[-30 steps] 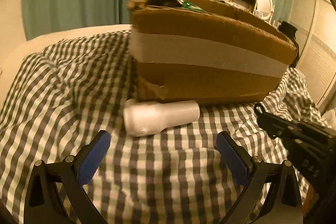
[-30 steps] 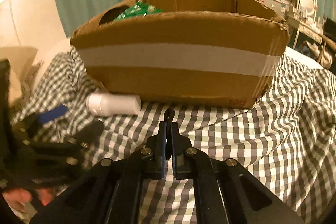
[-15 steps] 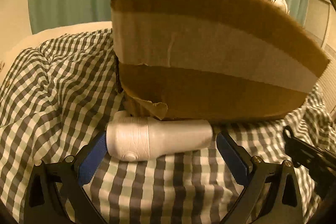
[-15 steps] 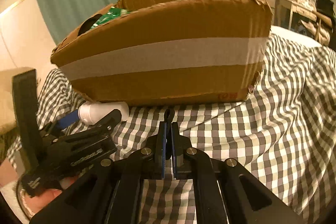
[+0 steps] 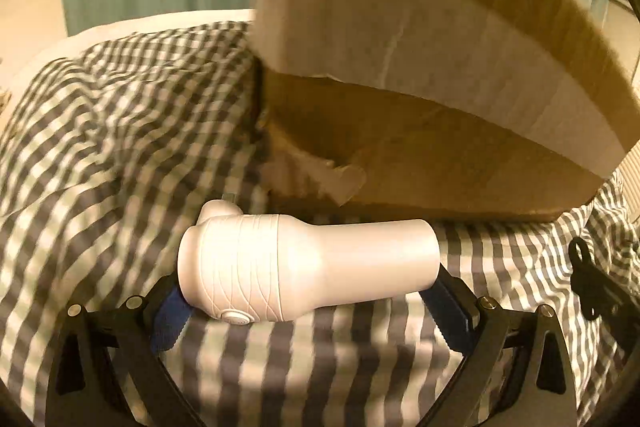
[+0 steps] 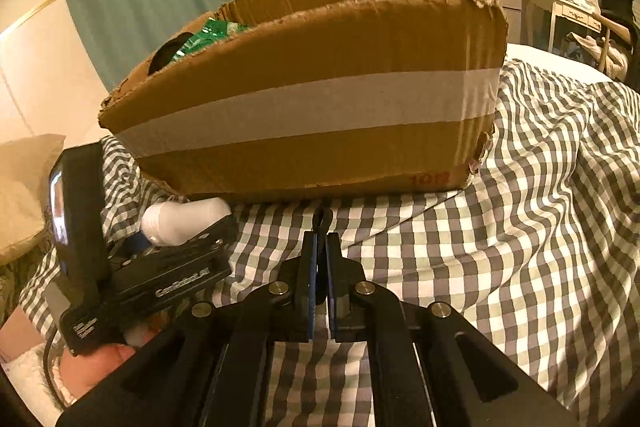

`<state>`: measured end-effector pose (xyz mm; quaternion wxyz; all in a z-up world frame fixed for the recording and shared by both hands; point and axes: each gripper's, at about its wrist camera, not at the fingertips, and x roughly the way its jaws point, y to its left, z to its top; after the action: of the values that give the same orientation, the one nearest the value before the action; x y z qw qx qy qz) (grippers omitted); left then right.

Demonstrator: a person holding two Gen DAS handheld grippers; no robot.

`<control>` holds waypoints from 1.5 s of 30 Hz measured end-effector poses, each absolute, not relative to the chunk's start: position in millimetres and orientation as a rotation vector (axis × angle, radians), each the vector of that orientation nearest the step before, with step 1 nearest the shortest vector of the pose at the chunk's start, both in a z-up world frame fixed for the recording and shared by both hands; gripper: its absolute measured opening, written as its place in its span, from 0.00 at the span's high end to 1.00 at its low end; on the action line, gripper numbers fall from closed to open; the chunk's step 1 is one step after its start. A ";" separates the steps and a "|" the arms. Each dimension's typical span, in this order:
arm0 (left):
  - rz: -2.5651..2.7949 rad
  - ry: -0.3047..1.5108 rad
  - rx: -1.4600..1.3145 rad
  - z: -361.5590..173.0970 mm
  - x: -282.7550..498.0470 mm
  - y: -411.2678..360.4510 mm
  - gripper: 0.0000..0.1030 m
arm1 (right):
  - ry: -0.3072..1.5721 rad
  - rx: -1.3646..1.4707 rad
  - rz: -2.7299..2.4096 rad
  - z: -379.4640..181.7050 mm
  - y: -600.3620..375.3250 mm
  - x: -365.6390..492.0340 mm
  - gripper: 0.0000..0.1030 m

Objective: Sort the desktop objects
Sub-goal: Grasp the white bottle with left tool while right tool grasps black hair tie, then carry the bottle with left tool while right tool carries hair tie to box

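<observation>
I see one bed (image 6: 540,187) under a checked sheet, and on it one cardboard box (image 6: 320,99). One white bottle (image 5: 308,267) lies beside the box's base, between my left gripper's (image 5: 308,303) spread jaws. My right gripper's (image 6: 320,259) jaws are pressed together, empty.

My left gripper (image 5: 308,311) sits spread wide around a white bottle (image 5: 308,267) lying on its side across the checked cloth (image 5: 100,147). I cannot tell whether the blue pads (image 5: 170,319) touch either end of it. Just behind it stands a cardboard box (image 5: 460,163) with a pale tape band. The black tip of my right gripper (image 5: 588,279) shows at the right edge.
</observation>
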<state>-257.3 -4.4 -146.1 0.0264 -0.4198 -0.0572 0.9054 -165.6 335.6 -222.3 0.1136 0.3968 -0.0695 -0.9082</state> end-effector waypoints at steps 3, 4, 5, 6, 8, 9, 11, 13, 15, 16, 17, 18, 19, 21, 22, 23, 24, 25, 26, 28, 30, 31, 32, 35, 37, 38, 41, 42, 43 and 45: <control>2.804 -0.223 -1.289 -133.9 -233.7 -9.1 0.01 | -0.191 1.132 -2.666 -208.1 335.0 -153.2 0.96; 2.809 -0.229 -1.282 -128.7 -225.9 -10.8 0.01 | -0.182 1.115 -2.668 -202.5 335.2 -148.0 0.96; 2.824 -0.237 -1.262 -119.8 -214.2 -12.8 0.01 | -0.175 1.100 -2.671 -197.3 337.3 -142.4 0.96; 2.837 -0.249 -1.241 -115.2 -202.5 -10.9 0.01 | -0.169 1.080 -2.673 -190.5 338.5 -135.6 0.96; 2.841 -0.282 -1.192 -99.0 -182.7 -11.2 0.01 | -0.173 1.046 -2.668 -177.9 342.2 -123.2 0.96; 2.846 -0.287 -1.161 -88.8 -172.9 -11.0 0.01 | -0.184 1.029 -2.668 -171.3 344.6 -112.7 0.96; 2.854 -0.265 -1.106 -70.6 -159.5 -7.4 0.01 | -0.201 1.005 -2.668 -158.9 352.7 -103.4 0.96; 2.869 -0.233 -1.046 -52.1 -152.8 -0.2 0.01 | -0.209 0.972 -2.689 -145.8 356.0 -90.0 0.96; 2.867 -0.210 -0.983 -32.5 -142.9 10.7 0.01 | -0.219 0.949 -2.696 -134.7 358.0 -76.3 0.96; 2.865 -0.199 -0.957 -23.9 -137.5 15.1 0.01 | -0.218 0.939 -2.704 -131.5 358.0 -70.4 0.96; 2.864 -0.185 -0.931 -15.6 -132.2 19.4 0.01 | -0.214 0.929 -2.711 -126.9 359.1 -64.3 0.96; 2.861 -0.172 -0.911 -8.6 -128.6 23.0 0.01 | -0.208 0.918 -2.719 -119.6 361.0 -58.5 0.96; 2.859 -0.159 -0.895 -1.2 -123.1 28.3 0.01 | -0.206 0.908 -2.726 -116.7 363.3 -54.8 0.96; 2.860 -0.132 -0.863 10.5 -114.0 33.9 0.01 | -0.195 0.878 -2.738 -105.5 364.4 -44.2 0.96; 2.862 -0.121 -0.852 11.4 -114.1 32.7 0.01 | -0.184 0.863 -2.745 -100.0 364.9 -40.2 0.96; 2.861 -0.105 -0.845 15.4 -116.0 33.4 0.01 | -0.175 0.851 -2.750 -95.7 364.9 -36.9 0.96; 2.864 -0.089 -0.831 21.1 -114.6 35.4 0.01 | -0.162 0.835 -2.754 -89.3 364.9 -34.3 0.96; 2.868 -0.080 -0.820 25.6 -113.7 36.2 0.01 | -0.151 0.823 -2.759 -84.2 365.1 -33.2 0.96; 2.871 -0.071 -0.808 31.2 -113.7 37.2 0.01 | -0.141 0.809 -2.764 -79.3 365.1 -32.8 0.96; 2.871 -0.068 -0.788 41.6 -113.5 39.4 0.01 | -0.126 0.777 -2.766 -66.8 366.4 -34.0 0.96; 2.872 -0.059 -0.766 51.6 -115.9 39.3 0.01 | -0.112 0.747 -2.766 -54.5 366.8 -38.4 0.96; 2.874 -0.054 -0.754 56.1 -117.3 40.1 0.01 | -0.107 0.736 -2.765 -49.8 366.7 -41.0 0.96; 2.875 -0.048 -0.740 61.6 -121.9 41.0 0.01 | -0.097 0.722 -2.766 -43.8 366.2 -46.4 0.96; 2.875 -0.046 -0.723 71.8 -133.8 43.5 0.01 | -0.087 0.699 -2.762 -34.7 366.3 -63.1 0.96; 2.871 -0.026 -0.707 75.9 -146.2 45.8 0.01 | -0.104 0.689 -2.751 -30.3 367.5 -80.6 0.96; 2.869 -0.010 -0.692 78.4 -154.1 47.6 0.01 | -0.108 0.689 -2.747 -29.5 367.8 -88.9 0.96; 2.879 0.011 -0.665 81.4 -180.9 51.2 0.01 | -0.117 0.701 -2.732 -29.9 367.4 -120.8 0.96; 2.878 0.010 -0.668 82.1 -190.7 53.1 0.01 | -0.118 0.707 -2.727 -31.4 366.5 -135.3 0.96; 2.876 0.007 -0.670 80.9 -200.3 53.3 0.01 | -0.117 0.713 -2.722 -32.9 365.8 -145.6 0.96; 2.866 0.014 -0.687 74.9 -222.6 54.4 0.01 | -0.113 0.732 -2.707 -39.0 364.2 -172.0 0.96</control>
<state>-222.6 54.4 74.9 0.0971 -0.2320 0.0047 0.9679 -171.9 364.2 -39.0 0.1670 0.2572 -0.0398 -0.9510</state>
